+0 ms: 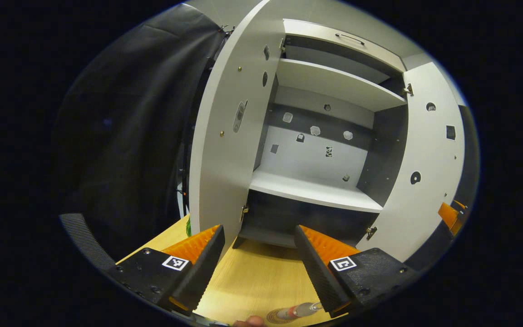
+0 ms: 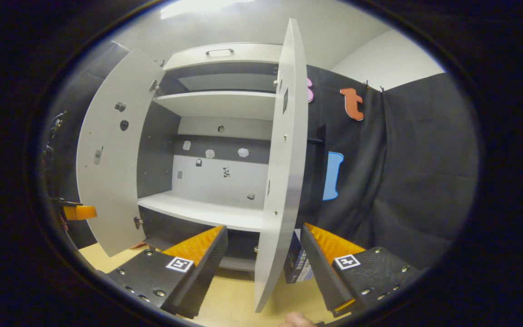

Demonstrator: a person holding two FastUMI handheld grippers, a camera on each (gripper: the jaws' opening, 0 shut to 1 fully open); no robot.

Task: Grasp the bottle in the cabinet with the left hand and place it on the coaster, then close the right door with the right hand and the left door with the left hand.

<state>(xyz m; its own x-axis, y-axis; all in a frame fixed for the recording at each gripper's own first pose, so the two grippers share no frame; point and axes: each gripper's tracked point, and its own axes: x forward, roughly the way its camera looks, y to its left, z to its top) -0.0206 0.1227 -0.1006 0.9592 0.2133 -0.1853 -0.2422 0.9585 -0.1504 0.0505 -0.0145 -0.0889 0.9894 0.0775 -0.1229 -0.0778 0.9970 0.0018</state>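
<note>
At 6 o'clock in left gripper view, bottle lies on coaster, table. Left gripper fingers apart, empty. Right gripper apart, right door edge between fingers, untouched. Cabinet doors open.

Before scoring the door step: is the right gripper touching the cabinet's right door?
Apart. In the right gripper view, the right door stands edge-on between the open fingers of the right gripper, with visible space to each.
</note>
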